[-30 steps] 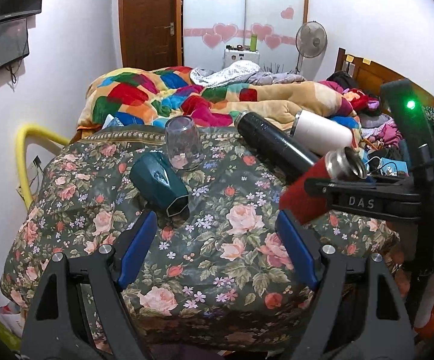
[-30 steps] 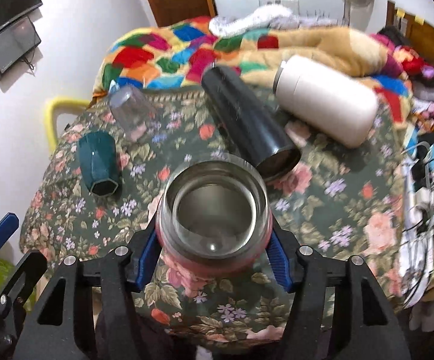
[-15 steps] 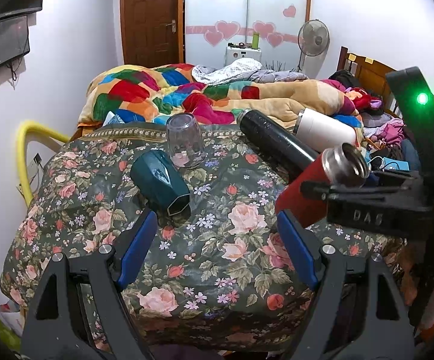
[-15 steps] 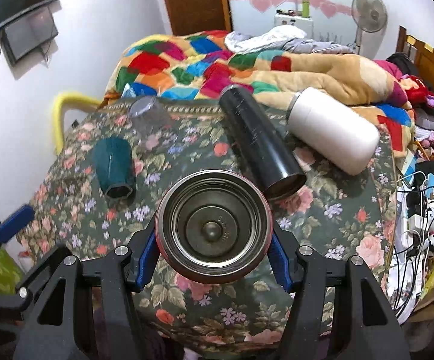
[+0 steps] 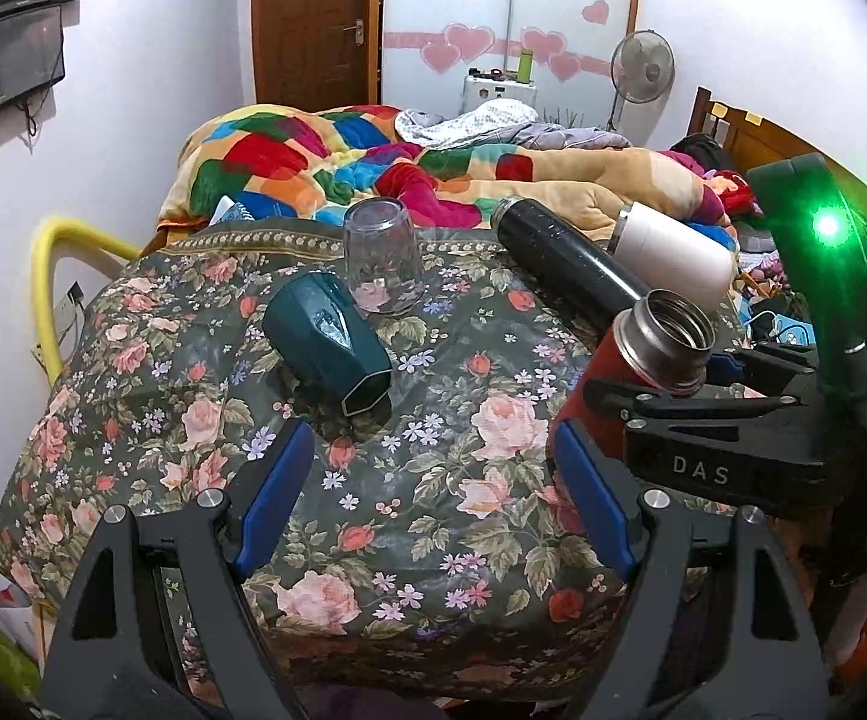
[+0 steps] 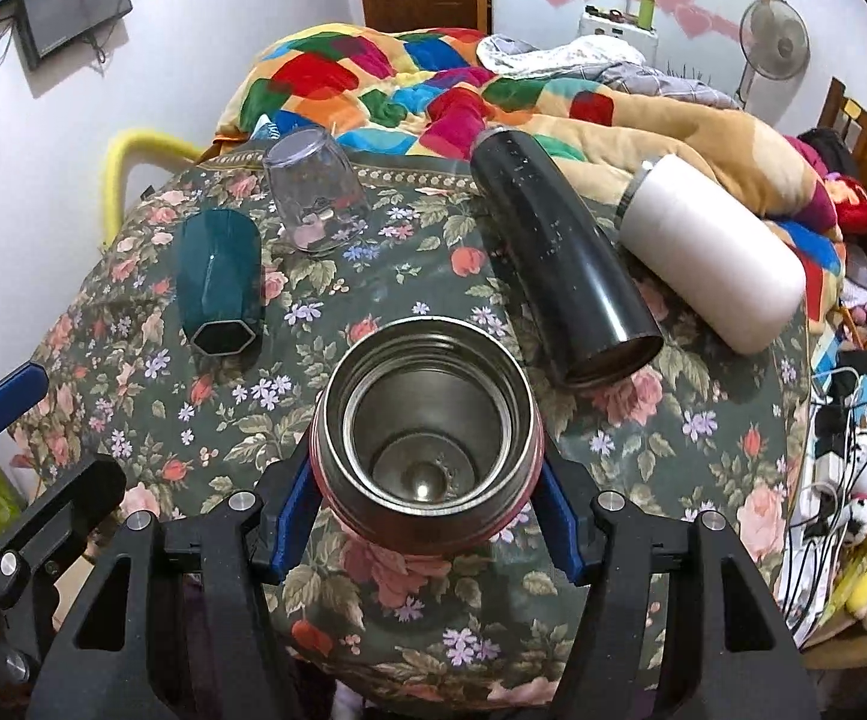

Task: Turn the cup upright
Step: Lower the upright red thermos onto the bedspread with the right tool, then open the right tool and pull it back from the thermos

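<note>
My right gripper (image 6: 427, 504) is shut on a red flask (image 6: 427, 420) with a steel neck, held near upright with its open mouth up over the floral tablecloth (image 6: 373, 276). In the left wrist view the red flask (image 5: 643, 360) leans slightly and the right gripper (image 5: 697, 384) clamps it just below the neck. My left gripper (image 5: 433, 480) is open and empty near the table's front. A teal faceted cup (image 5: 331, 342) lies on its side. A clear glass (image 5: 382, 264) stands upside down behind it.
A black flask (image 6: 559, 258) and a white bottle (image 6: 715, 246) lie on their sides at the back right. A colourful quilt (image 5: 325, 162) is heaped on the bed behind the table. Cables and toys (image 6: 853, 450) sit beyond the right edge.
The red flask in my right gripper has tipped from a slant to near upright, its mouth now facing up. My left gripper has stayed open in place.
</note>
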The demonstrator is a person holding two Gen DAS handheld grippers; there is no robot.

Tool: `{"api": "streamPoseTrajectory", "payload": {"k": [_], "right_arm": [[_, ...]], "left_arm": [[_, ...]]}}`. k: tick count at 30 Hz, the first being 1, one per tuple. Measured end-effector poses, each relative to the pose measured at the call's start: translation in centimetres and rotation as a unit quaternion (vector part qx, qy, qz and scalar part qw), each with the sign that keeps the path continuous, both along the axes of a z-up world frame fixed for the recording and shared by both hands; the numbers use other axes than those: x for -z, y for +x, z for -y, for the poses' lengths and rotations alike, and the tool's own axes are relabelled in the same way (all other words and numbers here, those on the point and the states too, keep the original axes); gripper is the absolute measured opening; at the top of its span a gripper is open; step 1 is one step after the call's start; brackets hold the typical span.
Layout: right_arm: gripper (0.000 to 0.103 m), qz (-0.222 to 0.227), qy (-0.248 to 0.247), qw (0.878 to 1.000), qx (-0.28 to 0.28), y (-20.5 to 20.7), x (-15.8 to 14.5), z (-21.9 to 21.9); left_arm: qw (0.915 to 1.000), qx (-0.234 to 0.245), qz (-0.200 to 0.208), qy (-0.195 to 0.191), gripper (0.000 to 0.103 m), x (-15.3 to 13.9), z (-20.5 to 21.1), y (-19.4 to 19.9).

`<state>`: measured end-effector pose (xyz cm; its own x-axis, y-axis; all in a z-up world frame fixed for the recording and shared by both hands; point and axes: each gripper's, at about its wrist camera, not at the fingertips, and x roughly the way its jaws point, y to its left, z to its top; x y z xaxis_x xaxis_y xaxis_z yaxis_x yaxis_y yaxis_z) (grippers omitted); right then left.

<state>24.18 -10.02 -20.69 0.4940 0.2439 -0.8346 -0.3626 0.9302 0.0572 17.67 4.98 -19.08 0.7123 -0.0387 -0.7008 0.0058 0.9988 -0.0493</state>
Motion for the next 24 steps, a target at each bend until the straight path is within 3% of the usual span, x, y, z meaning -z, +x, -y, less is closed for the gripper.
{"api": "streamPoseTrajectory", "payload": {"k": [14,20,24], "right_arm": [[0.065,-0.041,0.007,0.999,-0.007,-0.6,0.7,0.4],[0.065,0.009,0.015,1.0,-0.013,-3.7,-3.4,2.1],[0.065,0.078,0.035,0.996,-0.011,-7.0,-8.4,4.1]], "left_arm": [[1.0,0.001,0.009,0.002,0.082,-1.0,0.2,-0.8],[0.9989,0.007,0.045,0.004,0.082,-4.2,1.2,-2.5],[0.9958,0.01,0.091,-0.001,0.082,-7.9,1.8,-4.5]]}}
